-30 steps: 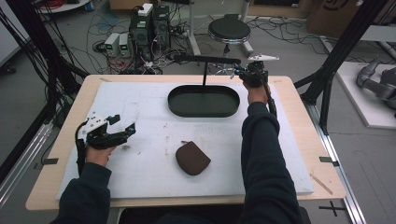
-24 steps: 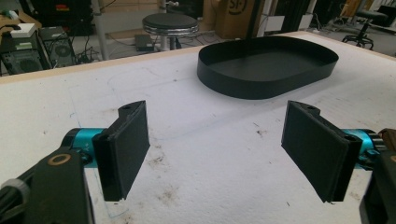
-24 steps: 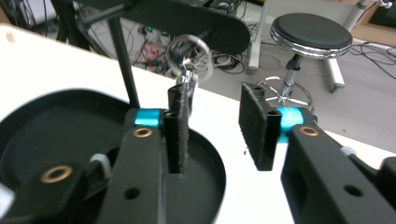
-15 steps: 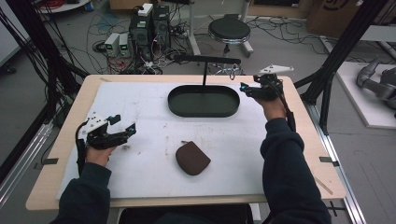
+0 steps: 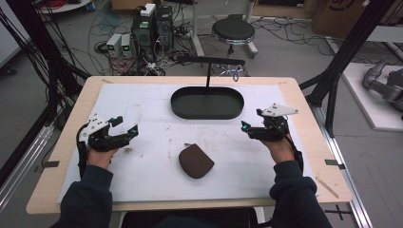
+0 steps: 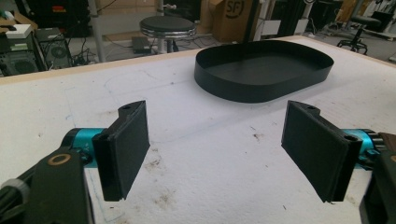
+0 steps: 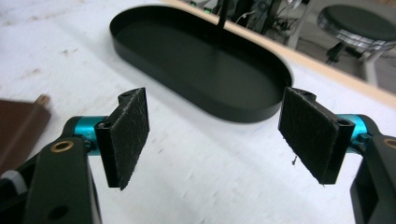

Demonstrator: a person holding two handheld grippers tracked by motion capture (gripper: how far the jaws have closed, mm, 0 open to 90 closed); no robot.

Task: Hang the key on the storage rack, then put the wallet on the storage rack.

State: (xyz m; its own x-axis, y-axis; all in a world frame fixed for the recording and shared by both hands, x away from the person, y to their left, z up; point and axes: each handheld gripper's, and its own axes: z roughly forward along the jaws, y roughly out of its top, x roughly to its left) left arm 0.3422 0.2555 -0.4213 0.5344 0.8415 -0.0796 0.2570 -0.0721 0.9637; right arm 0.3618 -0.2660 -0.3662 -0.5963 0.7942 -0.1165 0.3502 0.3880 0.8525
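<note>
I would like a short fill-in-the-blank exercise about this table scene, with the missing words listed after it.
1. The brown pouch lies on the white mat, ____ the black oval tray.
2. The jaws of the left gripper are ____.
3. The inside of the tray holds ____.
4. The right gripper hovers to the ____ of the pouch in the high view.

Missing words: outside; open; nothing; right

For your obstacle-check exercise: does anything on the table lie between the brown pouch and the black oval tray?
Nothing visible does. The brown pouch lies on the white mat nearer the person; the black oval tray sits beyond it with bare mat between. The left gripper and right gripper stand off to either side, both open.
</note>
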